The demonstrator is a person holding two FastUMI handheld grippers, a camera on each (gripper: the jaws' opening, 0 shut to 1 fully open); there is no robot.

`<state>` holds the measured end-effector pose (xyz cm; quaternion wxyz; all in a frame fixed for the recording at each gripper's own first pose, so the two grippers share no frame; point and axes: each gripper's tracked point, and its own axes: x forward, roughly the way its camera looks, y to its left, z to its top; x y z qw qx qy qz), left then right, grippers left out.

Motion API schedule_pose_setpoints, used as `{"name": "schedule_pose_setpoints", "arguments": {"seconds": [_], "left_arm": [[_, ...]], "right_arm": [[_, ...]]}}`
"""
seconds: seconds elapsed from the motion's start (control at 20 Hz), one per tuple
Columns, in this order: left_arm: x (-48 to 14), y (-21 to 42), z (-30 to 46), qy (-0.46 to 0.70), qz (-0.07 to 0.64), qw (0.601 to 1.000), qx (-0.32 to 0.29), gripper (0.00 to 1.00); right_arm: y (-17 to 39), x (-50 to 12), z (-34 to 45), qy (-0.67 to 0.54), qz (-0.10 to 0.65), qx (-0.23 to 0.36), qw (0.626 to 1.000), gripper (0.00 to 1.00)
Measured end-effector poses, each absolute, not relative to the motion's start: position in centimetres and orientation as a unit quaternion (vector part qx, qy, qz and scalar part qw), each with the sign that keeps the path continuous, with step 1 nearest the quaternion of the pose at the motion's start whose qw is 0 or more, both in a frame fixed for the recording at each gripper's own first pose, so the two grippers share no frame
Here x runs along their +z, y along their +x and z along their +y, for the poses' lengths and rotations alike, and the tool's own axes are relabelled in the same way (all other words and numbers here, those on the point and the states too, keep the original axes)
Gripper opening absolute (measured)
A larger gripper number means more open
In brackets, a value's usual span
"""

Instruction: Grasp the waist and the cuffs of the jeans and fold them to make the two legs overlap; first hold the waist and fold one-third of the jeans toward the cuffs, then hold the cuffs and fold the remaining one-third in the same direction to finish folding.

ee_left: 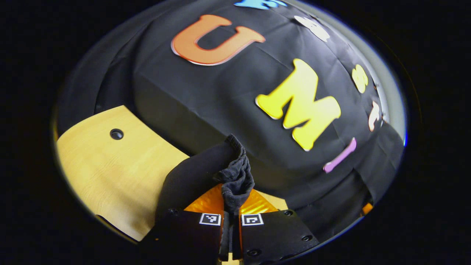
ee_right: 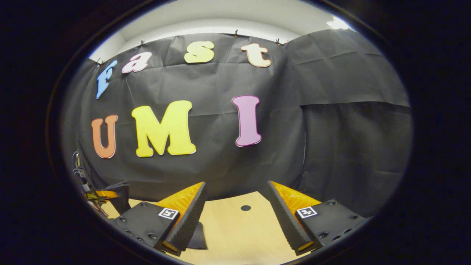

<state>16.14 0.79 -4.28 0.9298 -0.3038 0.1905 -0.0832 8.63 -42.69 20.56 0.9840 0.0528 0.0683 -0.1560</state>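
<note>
In the left gripper view, the left gripper (ee_left: pixel 231 211) is pinching a bunched fold of the jeans (ee_left: pixel 235 176) between its two fingers, which are standing close together with the dark cloth squeezed in the narrow gap. The gathered denim is rising above the fingertips in a crumpled knot, and a smoother stretch of the same fabric is draping down and away on the gripper's left side, hanging over the wooden table (ee_left: pixel 110 173). The held cloth is raised off the table, with the black cloth wall behind it. A small dark round hole (ee_left: pixel 116 134) is sitting in the tabletop, well apart from the jeans, toward the far left.

In the right gripper view, the right gripper (ee_right: pixel 235 221) is holding its fingers spread wide, with nothing between them. It is hovering over the table (ee_right: pixel 235 235), and a dark round hole (ee_right: pixel 245 208) in the wood is showing through the gap between the fingers. A dark scrap of fabric (ee_right: pixel 198 237) is lying on the table just beside the gripper's left finger. The other gripper (ee_right: pixel 99 195) is showing far off at the left edge of the table, too small to tell how it stands.
</note>
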Motion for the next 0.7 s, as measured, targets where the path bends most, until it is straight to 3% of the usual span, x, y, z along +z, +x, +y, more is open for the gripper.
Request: {"name": "schedule_pose_setpoints", "arguments": {"seconds": [0.05, 0.35, 0.7], "left_arm": [[-4.4, 16.0, -0.7, -0.278, 0.186, 0.937, -0.097, 0.07], [-8.3, 13.8, -10.3, -0.139, 0.203, 0.954, -0.173, 0.07], [-16.4, 11.9, -17.8, -0.020, 0.221, 0.952, -0.211, 0.06]], "right_arm": [[8.5, 20.7, -42.7, 0.052, 0.068, -0.157, 0.984, 0.96], [7.8, 21.4, -42.5, 0.047, 0.059, -0.140, 0.987, 0.96], [8.2, 21.9, -41.5, 0.024, 0.061, -0.118, 0.991, 0.96]]}}
